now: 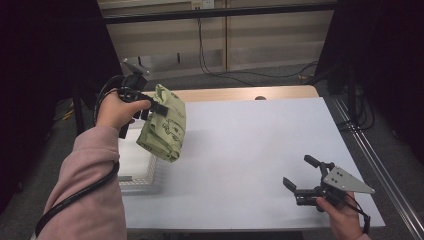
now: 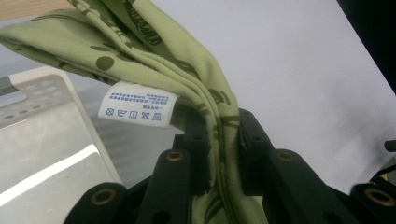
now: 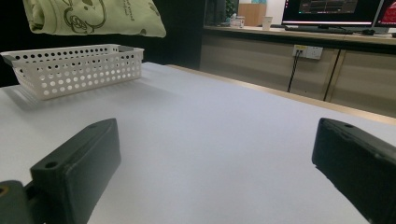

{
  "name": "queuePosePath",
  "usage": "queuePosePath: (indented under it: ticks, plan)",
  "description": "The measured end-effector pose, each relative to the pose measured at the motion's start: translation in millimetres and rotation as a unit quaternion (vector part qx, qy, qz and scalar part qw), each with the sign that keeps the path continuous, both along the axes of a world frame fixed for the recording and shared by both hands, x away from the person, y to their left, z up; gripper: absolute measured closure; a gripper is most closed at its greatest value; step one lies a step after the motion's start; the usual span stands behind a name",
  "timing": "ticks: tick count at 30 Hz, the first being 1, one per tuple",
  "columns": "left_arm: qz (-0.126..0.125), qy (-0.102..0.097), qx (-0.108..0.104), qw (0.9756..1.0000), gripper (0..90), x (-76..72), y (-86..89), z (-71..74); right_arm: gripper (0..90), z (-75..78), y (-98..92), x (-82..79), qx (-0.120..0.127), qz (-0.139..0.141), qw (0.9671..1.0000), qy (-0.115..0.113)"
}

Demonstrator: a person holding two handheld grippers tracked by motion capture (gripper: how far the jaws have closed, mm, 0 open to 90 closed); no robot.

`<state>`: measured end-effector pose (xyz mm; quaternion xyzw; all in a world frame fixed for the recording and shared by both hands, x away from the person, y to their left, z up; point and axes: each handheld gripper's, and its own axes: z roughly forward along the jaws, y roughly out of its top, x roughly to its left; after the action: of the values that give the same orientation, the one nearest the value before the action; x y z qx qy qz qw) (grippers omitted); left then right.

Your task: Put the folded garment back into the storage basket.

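Observation:
A folded pale green cloth (image 1: 164, 126) with dark printed figures hangs in the air above the table's left side, over the edge of a white perforated basket (image 1: 141, 172). My left gripper (image 1: 156, 107) is shut on the cloth's upper edge; in the left gripper view the fabric (image 2: 154, 56) is pinched between the two black jaws, and a white care label (image 2: 138, 103) hangs from it. My right gripper (image 1: 298, 173) rests low near the table's front right, jaws wide apart with nothing between them. In the right gripper view, the cloth (image 3: 93, 17) hangs above the basket (image 3: 74, 68).
The white tabletop (image 1: 250, 145) spreads between the two hands. A wooden strip (image 1: 240, 93) runs along its far edge. Cables lie on the floor behind, and a metal rail (image 1: 380, 170) runs along the right side.

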<state>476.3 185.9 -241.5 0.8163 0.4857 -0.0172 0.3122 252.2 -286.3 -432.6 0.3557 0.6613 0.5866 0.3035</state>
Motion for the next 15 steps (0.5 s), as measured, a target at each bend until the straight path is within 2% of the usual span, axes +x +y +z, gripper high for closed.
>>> queuePosePath:
  ticks: [15]
  plan:
    - [0.009,0.002,0.005,0.9999,77.5,-0.2,15.1,1.7,0.8,0.2,0.1,-0.4,0.001,-0.002,1.0000,0.002]
